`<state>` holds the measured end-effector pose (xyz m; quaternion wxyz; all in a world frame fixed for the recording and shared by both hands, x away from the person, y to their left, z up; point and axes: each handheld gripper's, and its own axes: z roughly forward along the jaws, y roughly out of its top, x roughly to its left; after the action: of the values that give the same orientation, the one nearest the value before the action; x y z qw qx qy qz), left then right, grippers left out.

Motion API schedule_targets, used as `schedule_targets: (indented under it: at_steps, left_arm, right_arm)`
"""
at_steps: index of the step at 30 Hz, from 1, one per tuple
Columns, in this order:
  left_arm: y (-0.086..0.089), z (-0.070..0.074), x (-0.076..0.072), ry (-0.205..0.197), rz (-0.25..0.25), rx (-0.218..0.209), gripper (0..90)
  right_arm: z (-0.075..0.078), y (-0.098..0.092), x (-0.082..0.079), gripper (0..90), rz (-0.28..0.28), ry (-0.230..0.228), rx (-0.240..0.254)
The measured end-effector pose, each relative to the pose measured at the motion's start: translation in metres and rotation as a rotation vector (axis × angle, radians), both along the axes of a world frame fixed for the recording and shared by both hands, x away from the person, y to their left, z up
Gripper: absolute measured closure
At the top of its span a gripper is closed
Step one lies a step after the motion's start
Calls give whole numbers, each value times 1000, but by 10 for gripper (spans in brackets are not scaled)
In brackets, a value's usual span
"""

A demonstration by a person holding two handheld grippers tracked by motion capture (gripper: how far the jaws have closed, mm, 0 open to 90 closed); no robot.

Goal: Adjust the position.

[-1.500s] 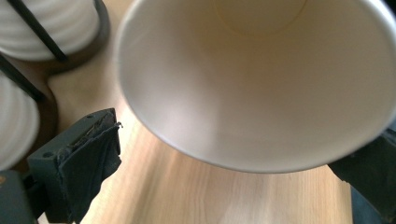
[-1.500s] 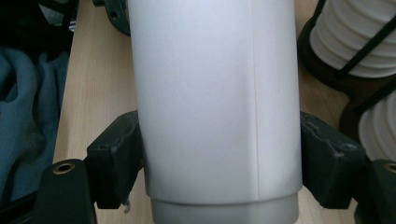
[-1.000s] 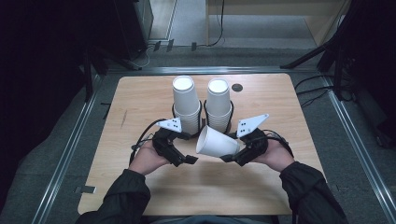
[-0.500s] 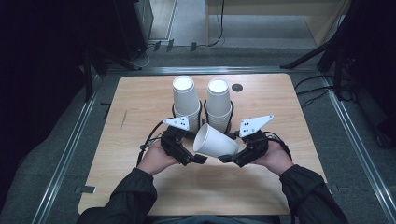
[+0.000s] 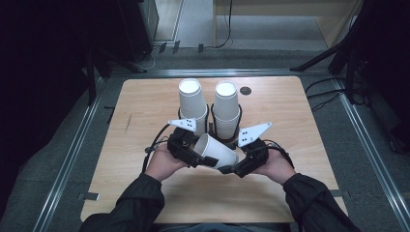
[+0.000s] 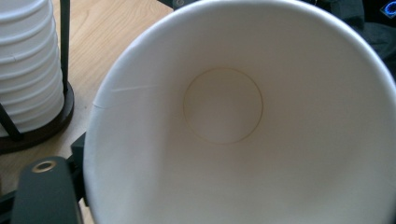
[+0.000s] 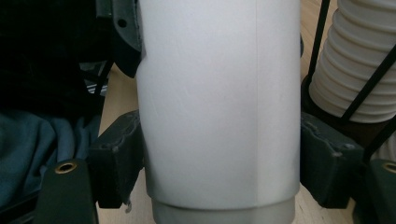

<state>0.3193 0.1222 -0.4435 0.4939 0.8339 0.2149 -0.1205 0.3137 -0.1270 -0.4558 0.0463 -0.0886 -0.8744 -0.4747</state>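
A white paper cup point(image 5: 218, 152) lies on its side in the air between both grippers, just above the wooden table point(image 5: 304, 125). My right gripper point(image 5: 233, 168) is shut on the cup point(image 7: 219, 102) near its base, with its pads point(image 7: 116, 161) pressed against both sides. My left gripper point(image 5: 195, 155) is at the cup's mouth. The left gripper view looks straight into the cup point(image 6: 224, 102). One black finger point(image 6: 44, 191) lies outside the rim at the lower left; the other is hidden, so I cannot tell whether the jaws clamp.
Two tall stacks of white cups stand in black wire holders just behind the grippers, the left stack point(image 5: 192, 99) and the right stack point(image 5: 227, 107). They are close beside the jaws point(image 6: 28, 70) point(image 7: 359, 60). A small dark disc point(image 5: 245, 90) sits near the table's far edge.
The left gripper has moved right up to the cup's mouth. The right gripper has brought the cup slightly left and down. The stacks have not moved.
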Motion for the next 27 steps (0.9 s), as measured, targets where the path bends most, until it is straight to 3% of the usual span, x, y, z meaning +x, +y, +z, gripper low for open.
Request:
schedule_targets:
  at_steps: [5,10,17,27]
  left_arm:
    - [-2,4,-1,-10,-8,27,177]
    - [0,3,0,-3,-20,40,177]
    - [6,6,2,-11,-5,78,178]
    - [7,7,2,-84,-38,255,178]
  right_arm:
    - [1,-1,0,235,3,-3,5]
    - [1,3,-3,225,-8,-7,-32]
    - [0,3,-3,156,-26,23,-60]
    - [-8,-6,1,151,-54,17,-110]
